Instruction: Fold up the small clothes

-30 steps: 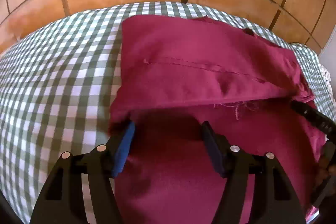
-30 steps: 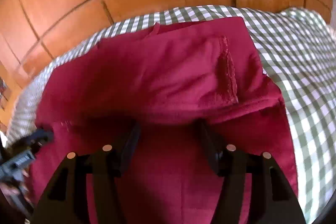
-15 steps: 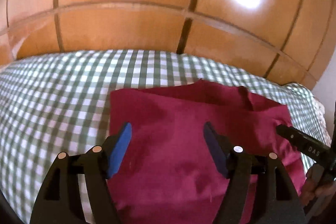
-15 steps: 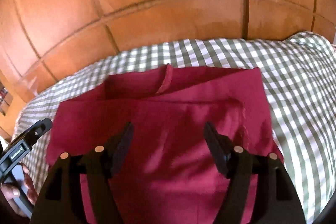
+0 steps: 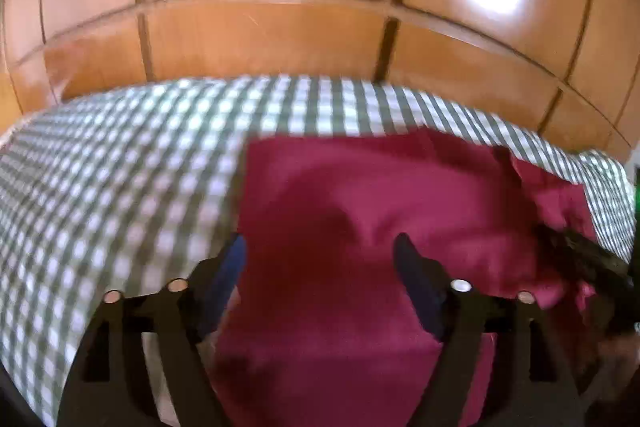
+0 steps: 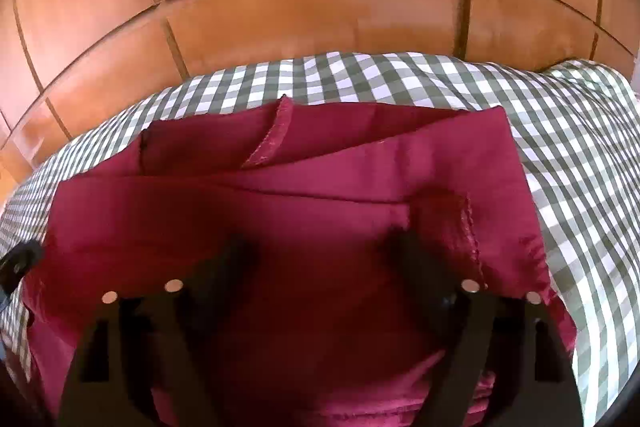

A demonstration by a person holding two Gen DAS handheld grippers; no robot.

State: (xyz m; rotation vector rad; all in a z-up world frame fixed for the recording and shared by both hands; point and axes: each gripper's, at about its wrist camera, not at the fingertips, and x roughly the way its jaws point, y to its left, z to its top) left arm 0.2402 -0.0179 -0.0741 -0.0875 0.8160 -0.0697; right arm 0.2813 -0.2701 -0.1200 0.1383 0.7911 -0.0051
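Note:
A dark red garment (image 5: 372,199) lies folded on the green-and-white checked bedcover (image 5: 120,179). My left gripper (image 5: 320,247) is open over the garment's left part, its blue pads wide apart and empty. In the right wrist view the garment (image 6: 320,195) shows overlapping folded layers and a stitched hem (image 6: 272,139). My right gripper (image 6: 324,247) is open over its near part, holding nothing. The right gripper's tip (image 5: 580,255) shows at the right edge of the left wrist view, and the left gripper's tip (image 6: 18,263) at the left edge of the right wrist view.
A glossy wooden panelled wardrobe (image 5: 280,27) stands right behind the bed, also filling the top of the right wrist view (image 6: 320,7). Checked bedcover (image 6: 580,147) extends on both sides of the garment.
Both grippers let go of the folded-over upper layer and drew back and up from the garment. The garment now lies flatter, with more wardrobe in view.

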